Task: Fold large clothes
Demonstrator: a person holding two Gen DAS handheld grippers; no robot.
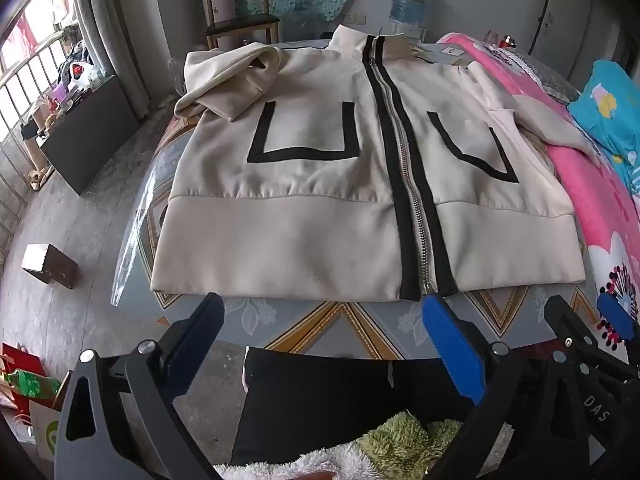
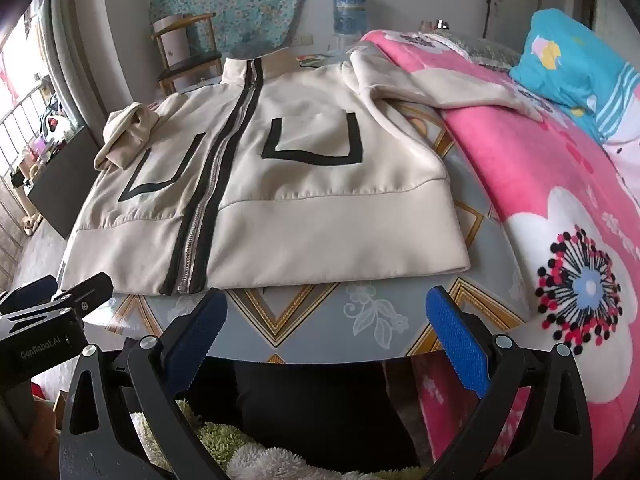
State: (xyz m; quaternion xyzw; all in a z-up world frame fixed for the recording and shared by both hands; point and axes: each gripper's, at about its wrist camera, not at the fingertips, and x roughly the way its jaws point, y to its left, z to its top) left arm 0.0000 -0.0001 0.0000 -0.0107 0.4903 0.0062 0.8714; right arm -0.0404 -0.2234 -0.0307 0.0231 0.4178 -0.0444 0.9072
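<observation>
A cream jacket (image 1: 288, 184) lies flat, zipped, on the table (image 1: 320, 320), at twelve o'clock from both grippers, collar farthest away. The left gripper (image 1: 324, 344) and right gripper (image 2: 326, 340) hover near its hem, jaws wide, holding nothing (neither clearly nearer). The right view shows the far sleeve draped on a pink blanket (image 2: 520, 168).

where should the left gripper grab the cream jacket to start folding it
Take the bunched left sleeve, coming in from the table's left edge. It lies crumpled beside the cream jacket, raised off the flat body, so the open left gripper can probably close over a fold there.
</observation>
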